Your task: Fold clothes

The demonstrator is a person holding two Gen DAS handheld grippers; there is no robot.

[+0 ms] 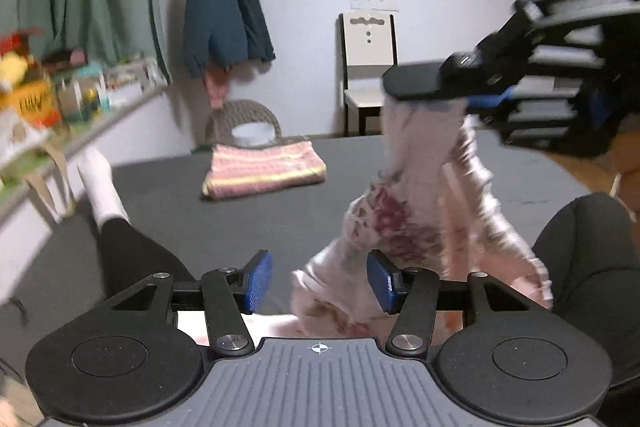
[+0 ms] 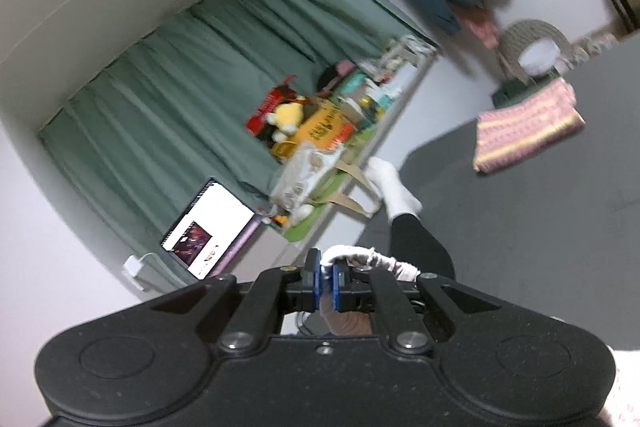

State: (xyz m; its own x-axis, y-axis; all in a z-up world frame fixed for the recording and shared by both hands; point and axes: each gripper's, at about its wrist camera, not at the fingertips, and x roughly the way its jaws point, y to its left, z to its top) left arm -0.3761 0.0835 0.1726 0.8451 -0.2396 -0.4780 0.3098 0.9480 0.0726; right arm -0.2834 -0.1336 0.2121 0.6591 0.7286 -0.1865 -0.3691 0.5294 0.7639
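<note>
Black two-finger left gripper (image 1: 320, 281) up close: blue ribbed pads (image 1: 259, 279) on black linkage arms, silver screws at the pivots, round black discs either side, a grey ridged plate with a white crosshair mark. The right gripper (image 2: 327, 279) matches, all black. The person wears black trousers (image 1: 136, 251) and a white sock (image 1: 100, 187).

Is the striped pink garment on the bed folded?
Folded: the pink striped knit garment lies as a compact layered rectangle on the grey bed.
</note>
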